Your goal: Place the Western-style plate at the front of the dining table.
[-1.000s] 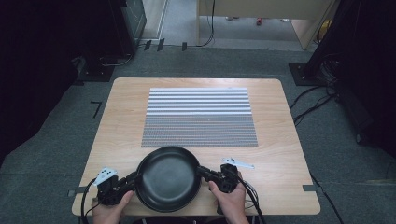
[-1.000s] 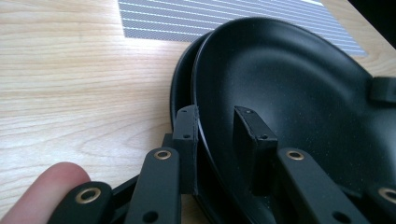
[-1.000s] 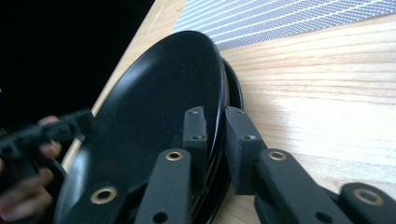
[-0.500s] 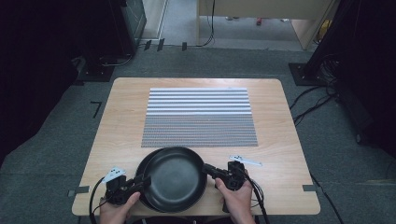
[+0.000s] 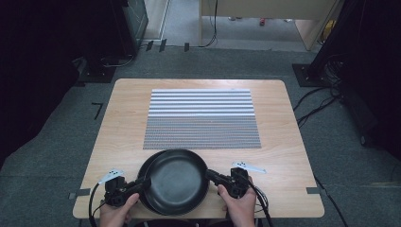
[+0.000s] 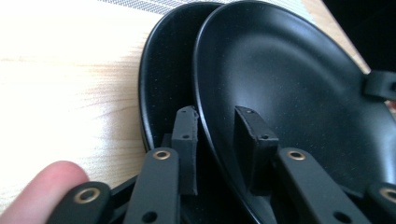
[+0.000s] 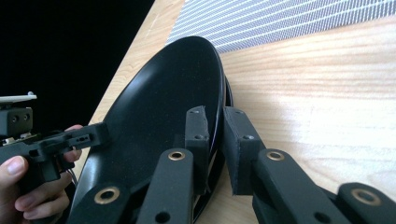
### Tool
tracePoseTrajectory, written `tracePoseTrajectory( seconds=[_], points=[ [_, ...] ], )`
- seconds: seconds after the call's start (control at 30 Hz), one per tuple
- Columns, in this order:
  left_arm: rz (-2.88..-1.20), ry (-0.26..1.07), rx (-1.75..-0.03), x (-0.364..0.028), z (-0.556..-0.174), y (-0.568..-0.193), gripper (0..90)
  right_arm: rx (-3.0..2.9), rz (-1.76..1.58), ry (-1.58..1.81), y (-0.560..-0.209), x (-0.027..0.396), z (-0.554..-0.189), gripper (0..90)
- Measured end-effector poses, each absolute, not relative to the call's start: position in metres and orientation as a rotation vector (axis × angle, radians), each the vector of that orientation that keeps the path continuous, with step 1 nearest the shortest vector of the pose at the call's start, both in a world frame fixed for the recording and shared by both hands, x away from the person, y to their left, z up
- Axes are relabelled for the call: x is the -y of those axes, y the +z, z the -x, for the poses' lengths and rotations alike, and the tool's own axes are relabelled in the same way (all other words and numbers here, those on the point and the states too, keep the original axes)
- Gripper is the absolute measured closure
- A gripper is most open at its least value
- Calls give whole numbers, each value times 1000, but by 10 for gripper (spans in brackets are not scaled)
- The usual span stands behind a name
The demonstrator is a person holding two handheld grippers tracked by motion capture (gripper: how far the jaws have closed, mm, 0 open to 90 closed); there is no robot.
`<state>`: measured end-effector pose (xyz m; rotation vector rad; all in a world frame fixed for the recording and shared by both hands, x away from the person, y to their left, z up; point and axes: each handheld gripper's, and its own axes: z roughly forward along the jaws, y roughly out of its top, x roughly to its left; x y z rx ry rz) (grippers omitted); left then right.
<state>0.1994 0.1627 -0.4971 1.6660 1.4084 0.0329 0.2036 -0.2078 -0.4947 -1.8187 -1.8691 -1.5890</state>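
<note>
Left jaws: your left gripper (image 6: 215,140) had just been closing; jaws stood either side of the top plate's (image 6: 299,88) rim, one pad outside, one inside the bowl. Looked clamped on that rim, narrow gap.
Right jaws: your right gripper (image 7: 215,140) nearly closed, pads pinching the opposite rim of the same top plate (image 7: 159,116), one pad each side.
Top plate: black, round, shallow; tilted up off the one beneath on the left gripper side, per the left gripper view. Held between both grippers.
Lower plate: second black plate (image 6: 163,79) directly under, lying on the table, its rim showing beside the top one.
High view: stacked plates (image 5: 176,180) at the near edge of the table, middle; left gripper (image 5: 140,183) at their left rim, right gripper (image 5: 213,177) at their right rim.
Hands: your left hand (image 5: 116,213) and right hand (image 5: 241,203) came in from the bottom edge.
Mat: striped grey-white mat (image 5: 201,118) just beyond the plates, mid-table.
Table: light wood (image 5: 283,142), on grey carpet.
</note>
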Motion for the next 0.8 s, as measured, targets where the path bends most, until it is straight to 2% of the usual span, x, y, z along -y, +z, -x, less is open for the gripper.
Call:
tracePoseTrajectory(
  seconds=[0.2, 0.8],
  points=[
    [-1603, -14, -1393, -168, -198, -495, 749, 1779, 1835, -1595, -500, 208, -206, 837],
    [-1573, -21, -1389, -166, -198, -482, 791, 1729, 1897, -1611, -496, 205, -211, 869]
  ],
)
